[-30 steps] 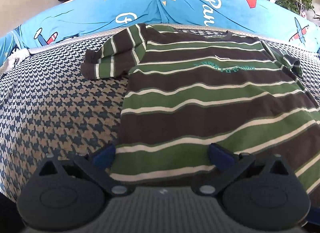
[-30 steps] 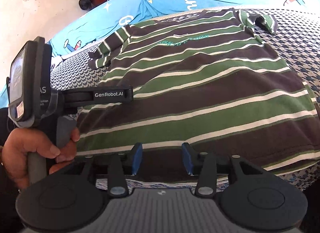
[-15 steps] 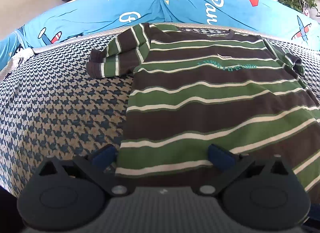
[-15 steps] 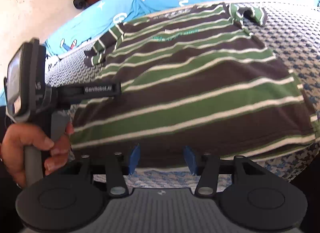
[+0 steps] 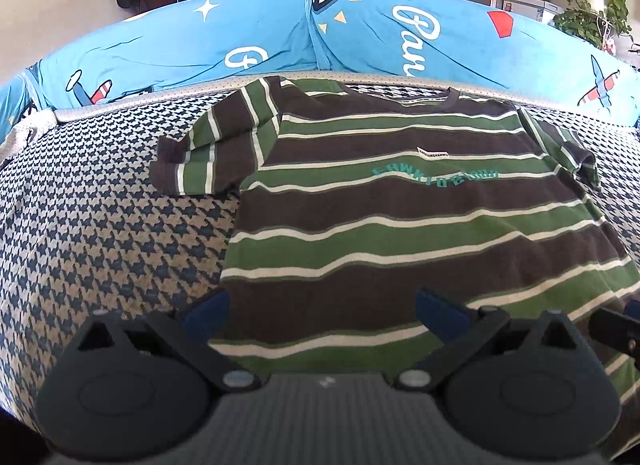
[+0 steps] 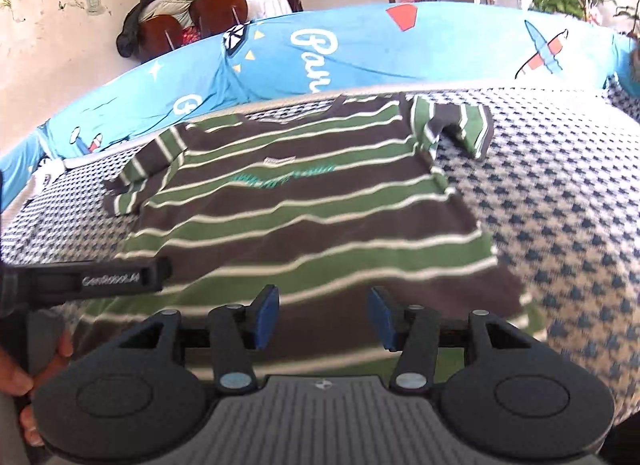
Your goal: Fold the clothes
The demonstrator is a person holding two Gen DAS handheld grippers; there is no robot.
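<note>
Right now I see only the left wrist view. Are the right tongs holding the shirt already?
Observer: No. The right tongs are open. They have just been opening, and nothing is pinched between them. They hang above the hem of the shirt.
Operator: And the sleeve on that side? I see it badly near my edge.
Observer: That sleeve lies bunched on the cover, not spread flat.
</note>
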